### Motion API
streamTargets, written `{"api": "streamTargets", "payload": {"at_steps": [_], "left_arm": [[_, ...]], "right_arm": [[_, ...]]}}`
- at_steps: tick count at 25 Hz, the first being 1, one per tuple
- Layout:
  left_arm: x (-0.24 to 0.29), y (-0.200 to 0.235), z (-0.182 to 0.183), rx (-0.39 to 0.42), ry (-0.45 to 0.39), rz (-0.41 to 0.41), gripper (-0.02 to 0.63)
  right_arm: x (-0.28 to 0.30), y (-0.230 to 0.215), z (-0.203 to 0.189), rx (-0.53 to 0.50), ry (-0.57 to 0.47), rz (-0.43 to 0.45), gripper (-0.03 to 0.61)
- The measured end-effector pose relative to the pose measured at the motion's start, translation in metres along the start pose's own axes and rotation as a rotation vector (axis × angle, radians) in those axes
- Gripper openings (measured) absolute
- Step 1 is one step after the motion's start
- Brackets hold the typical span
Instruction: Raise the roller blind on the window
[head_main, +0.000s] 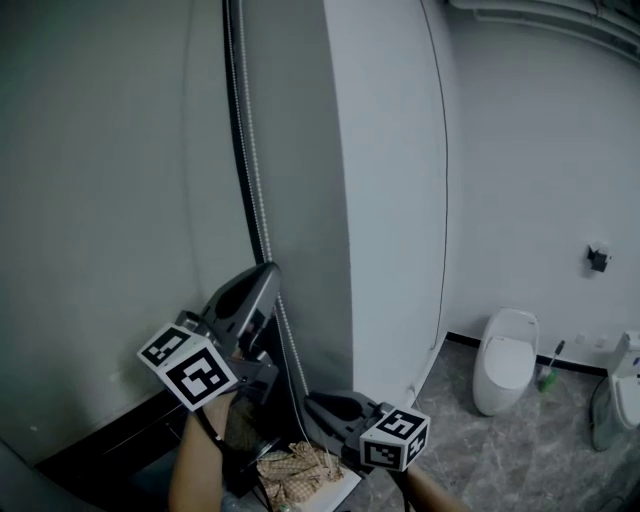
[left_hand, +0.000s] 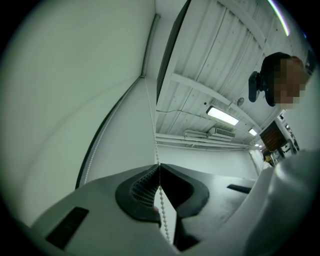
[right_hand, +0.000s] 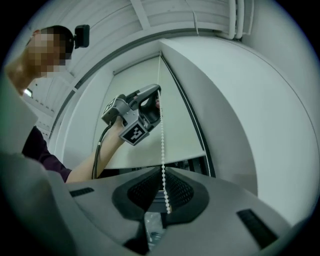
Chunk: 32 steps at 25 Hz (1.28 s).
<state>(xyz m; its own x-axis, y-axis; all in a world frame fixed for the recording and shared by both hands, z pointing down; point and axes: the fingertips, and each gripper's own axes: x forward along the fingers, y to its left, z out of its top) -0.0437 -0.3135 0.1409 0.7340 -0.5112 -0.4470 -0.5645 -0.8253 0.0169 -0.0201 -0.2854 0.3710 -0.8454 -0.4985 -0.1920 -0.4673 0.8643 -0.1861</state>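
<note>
Gripping the bead chain (head_main: 252, 170) at two heights, both tongs are closed on the same strand. The left gripper (head_main: 270, 270) pinches it higher up. The right gripper (head_main: 312, 402) pinches it lower down, near the sill. Each gripper's own view shows its jaw tips pressed together with the beads running in between them. Past the right tongs a short length of chain hangs slack in the hollow behind the tips.

The chain runs down the right edge of the roller blind (head_main: 110, 200), between the fabric and the white wall pillar (head_main: 390, 200), and climbs out of sight towards the top corner. A second strand of the loop shows in the left gripper view, lying closer against the blind's edge and held by neither gripper.

The staggered hold looks like a hand-over-hand pull. One gripper anchors the strand so the blind's weight cannot drag it back, which frees the other to let go and reach for a fresh bite. Both tongs point up along the chain, probably so that a downward pull runs straight and the beads do not slip sideways out of the pads.

In the right gripper view the blind's lower hem (right_hand: 150, 161) sits low, with only a dark strip of window (right_hand: 192, 164) below it. By that reading most of the raising remains to be done.
</note>
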Motion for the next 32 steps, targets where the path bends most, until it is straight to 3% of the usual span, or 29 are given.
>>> {"api": "streamTargets", "payload": {"at_steps": [3,7,13,17,21,25,28,32], "left_arm": [[-0.019,0.005,-0.01,0.004,0.006,0.021,0.012],[-0.034,-0.001,-0.019,0.064,0.057,0.056,0.012],[-0.068,-0.012,-0.056,0.13,0.139,0.114,0.012],[-0.085,0.002,-0.088,0.144,0.219,0.119,0.012],[-0.123,0.026,-0.119,0.138,0.27,0.148,0.012],[-0.157,-0.001,-0.137,0.112,0.286,0.191,0.012],[-0.167,-0.015,-0.146,0.105,0.29,0.21,0.012],[-0.172,-0.024,-0.151,0.1,0.303,0.214,0.012]], "right_arm": [[-0.005,-0.023,0.004,0.094,-0.025,-0.011,0.018],[0.001,-0.04,0.088,0.168,-0.147,0.006,0.018],[0.042,-0.009,0.207,0.124,-0.276,0.158,0.018],[0.088,0.026,0.276,0.021,-0.353,0.275,0.02],[0.129,0.049,0.309,-0.048,-0.406,0.326,0.021],[0.123,0.078,0.323,-0.068,-0.42,0.329,0.029],[0.123,0.081,0.326,-0.083,-0.418,0.3,0.031],[0.122,0.089,0.325,-0.079,-0.397,0.328,0.034]]}}
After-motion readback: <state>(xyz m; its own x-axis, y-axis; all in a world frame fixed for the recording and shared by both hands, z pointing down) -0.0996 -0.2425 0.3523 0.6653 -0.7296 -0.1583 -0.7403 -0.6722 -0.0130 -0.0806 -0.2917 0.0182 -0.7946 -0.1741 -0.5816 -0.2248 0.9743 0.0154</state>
